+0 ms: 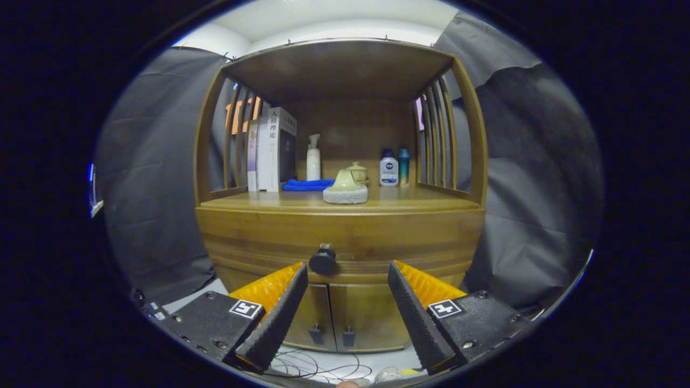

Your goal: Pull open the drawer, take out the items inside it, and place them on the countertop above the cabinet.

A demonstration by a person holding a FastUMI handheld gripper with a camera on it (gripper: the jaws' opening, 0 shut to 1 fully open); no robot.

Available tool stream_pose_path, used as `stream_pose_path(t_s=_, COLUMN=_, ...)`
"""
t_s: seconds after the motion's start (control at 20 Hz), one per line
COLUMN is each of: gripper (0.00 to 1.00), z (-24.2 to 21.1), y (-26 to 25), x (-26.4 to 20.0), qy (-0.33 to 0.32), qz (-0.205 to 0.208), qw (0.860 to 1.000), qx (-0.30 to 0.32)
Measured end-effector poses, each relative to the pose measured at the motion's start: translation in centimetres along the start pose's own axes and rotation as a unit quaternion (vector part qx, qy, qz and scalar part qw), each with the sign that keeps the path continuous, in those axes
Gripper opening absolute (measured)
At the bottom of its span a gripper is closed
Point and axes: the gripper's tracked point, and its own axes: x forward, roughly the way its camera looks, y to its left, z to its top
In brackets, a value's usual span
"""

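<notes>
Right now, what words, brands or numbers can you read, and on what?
"人格理论": spine of the white book.
Smaller print under that title: too small to read.
Label on the bottle: too blurred to read.
Markers on the gripper: square patterns, no words.
The gripper is open, with the knob just ahead, near one finger.
</notes>
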Motion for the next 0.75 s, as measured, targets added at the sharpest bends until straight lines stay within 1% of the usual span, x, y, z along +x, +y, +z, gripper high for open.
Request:
stream_pose_path(t_s=0.2, gripper=0.97, z=1.2, y=-2.8, x=-5.5, qy=-0.013, qz=-0.011, qw=1.0, qx=-0.003)
stream_pose_path(t_s=0.4, gripper=0.97, z=2.7, y=-4.3, x=-10.2, qy=-0.044, qz=-0.011, qw=0.999, qx=-0.028)
stream_pose_path(t_s=0.65, gripper=0.97, z=2.9, y=-4.3, x=-13.9, qy=-0.079, qz=0.001, qw=0.995, qx=-0.062)
stream_pose_path(t_s=0.75, gripper=0.97, z=3.1, y=-4.3, x=-14.7, qy=-0.089, qz=0.005, qw=0.994, qx=-0.063)
